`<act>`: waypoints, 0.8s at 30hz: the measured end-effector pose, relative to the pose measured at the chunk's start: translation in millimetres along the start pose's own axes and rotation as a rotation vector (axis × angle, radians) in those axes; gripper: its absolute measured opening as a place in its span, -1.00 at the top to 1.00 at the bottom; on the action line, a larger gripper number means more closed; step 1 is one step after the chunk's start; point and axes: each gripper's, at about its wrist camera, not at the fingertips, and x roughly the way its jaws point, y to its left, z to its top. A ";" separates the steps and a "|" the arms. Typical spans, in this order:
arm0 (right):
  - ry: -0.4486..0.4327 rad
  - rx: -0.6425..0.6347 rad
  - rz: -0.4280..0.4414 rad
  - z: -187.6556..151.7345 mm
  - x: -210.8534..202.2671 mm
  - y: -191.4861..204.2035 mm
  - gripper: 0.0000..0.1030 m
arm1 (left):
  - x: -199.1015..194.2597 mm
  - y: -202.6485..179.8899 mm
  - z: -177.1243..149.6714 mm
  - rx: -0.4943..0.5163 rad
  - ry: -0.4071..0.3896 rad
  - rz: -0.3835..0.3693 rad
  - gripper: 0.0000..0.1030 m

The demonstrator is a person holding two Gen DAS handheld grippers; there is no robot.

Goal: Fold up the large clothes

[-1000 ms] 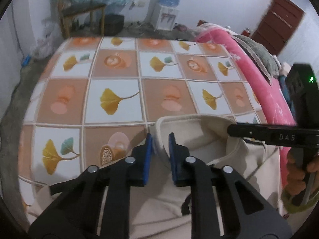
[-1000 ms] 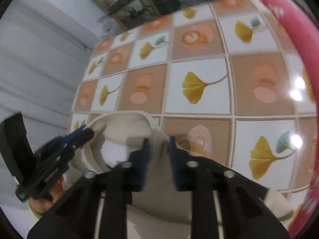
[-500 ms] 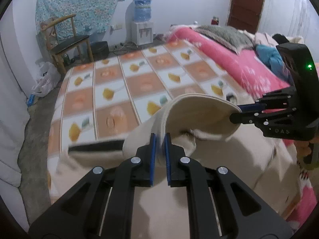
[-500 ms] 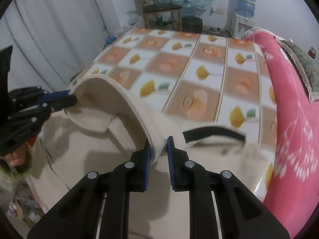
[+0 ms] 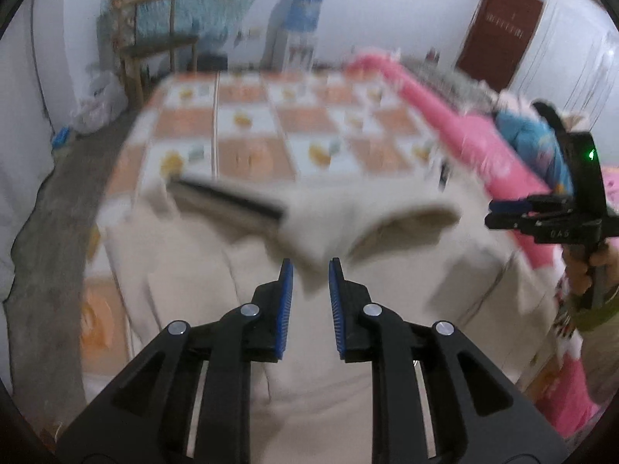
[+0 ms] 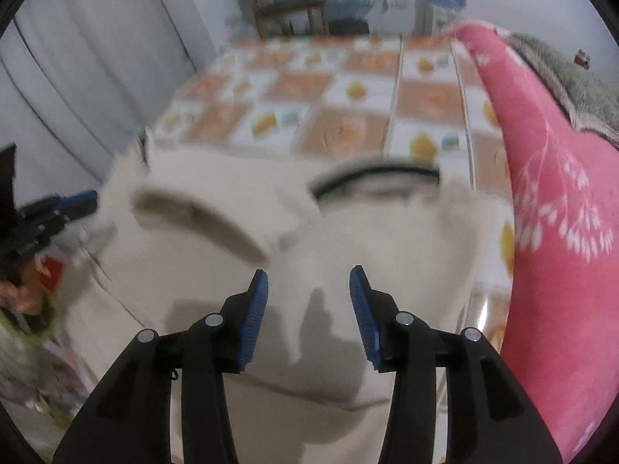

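Left gripper (image 5: pixel 309 270) and right gripper (image 6: pixel 308 280) both hang wide open, holding nothing, so I'd let the cream garment (image 6: pixel 367 239) settle flat, then re-grab at the edges.

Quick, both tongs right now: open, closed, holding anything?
Left tongs: open, holding nothing; the cream garment hangs loose just ahead of the tips.
Right tongs: open, wider gap, holding nothing; garment released.
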 end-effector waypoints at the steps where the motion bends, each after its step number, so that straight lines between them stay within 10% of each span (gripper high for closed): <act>1: -0.042 0.008 0.029 12.2 -4.7 5.4 0.16 | 0.8 -0.9 8.1 -0.004 -0.013 -0.001 0.65; 5: -0.087 0.004 0.093 41.7 13.3 32.9 0.17 | 31.1 -14.1 42.0 -0.027 -0.031 -0.031 0.65; 11: 0.034 -0.036 0.010 32.5 77.5 47.9 0.28 | 102.5 -16.4 15.9 -0.010 0.181 0.100 0.66; 24: -0.049 -0.091 -0.071 18.5 36.1 48.7 0.37 | 53.4 -1.7 12.9 -0.037 0.046 0.014 0.64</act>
